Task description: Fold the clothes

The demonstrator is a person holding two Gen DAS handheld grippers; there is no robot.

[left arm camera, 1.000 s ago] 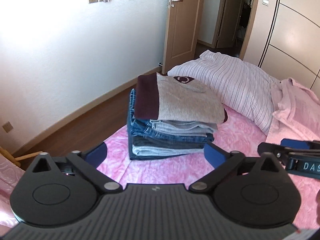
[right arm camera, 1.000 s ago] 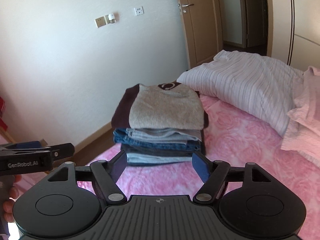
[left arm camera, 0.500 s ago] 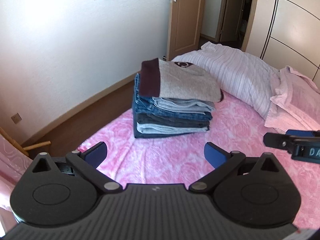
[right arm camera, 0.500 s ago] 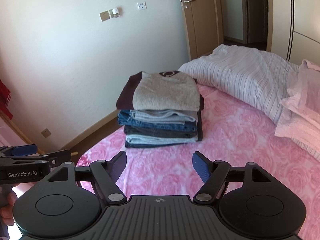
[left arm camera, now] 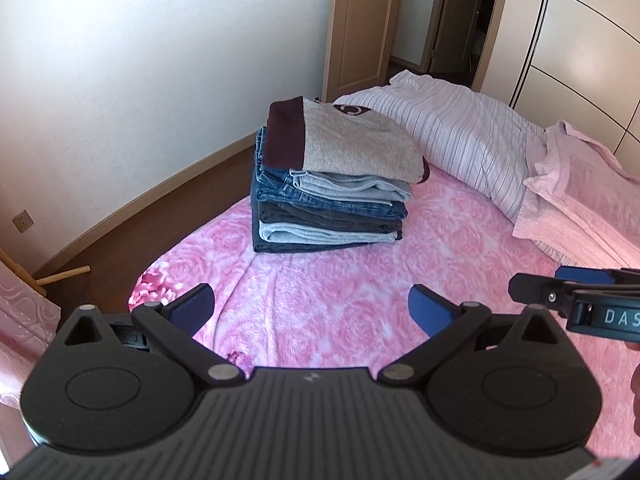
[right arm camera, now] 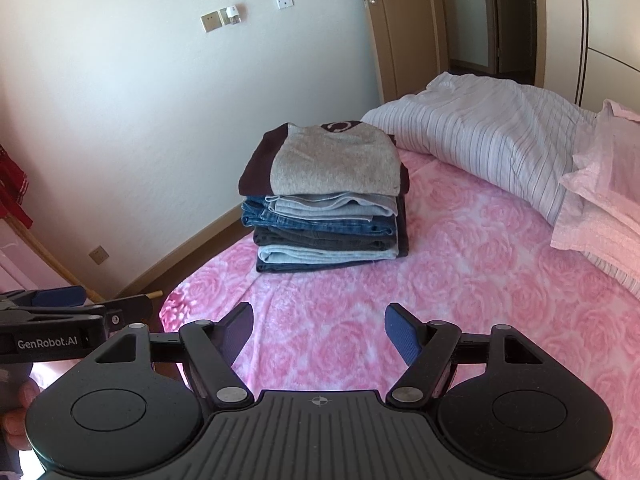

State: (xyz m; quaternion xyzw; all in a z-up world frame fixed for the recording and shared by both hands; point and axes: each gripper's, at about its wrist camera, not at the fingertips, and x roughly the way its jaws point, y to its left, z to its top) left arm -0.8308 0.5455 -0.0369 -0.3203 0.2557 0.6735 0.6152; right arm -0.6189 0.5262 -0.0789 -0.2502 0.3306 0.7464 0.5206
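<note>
We see a neat stack of folded clothes (left arm camera: 328,184), a grey sweater with a maroon band (left arm camera: 352,148) on top of blue and grey jeans, resting on the pink rose-patterned bedspread (left arm camera: 340,300) just beside a white striped pillow (left arm camera: 472,136). Our left gripper (left arm camera: 311,306) and right gripper (right arm camera: 319,330) both hang above bare bedspread, well apart from the stack, jaws spread wide with nothing between them.

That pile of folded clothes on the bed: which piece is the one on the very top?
The grey sweater with the dark maroon sleeve and collar. It lies flat across the stack of folded clothes; every piece under it is blue, pale or dark denim.
</note>
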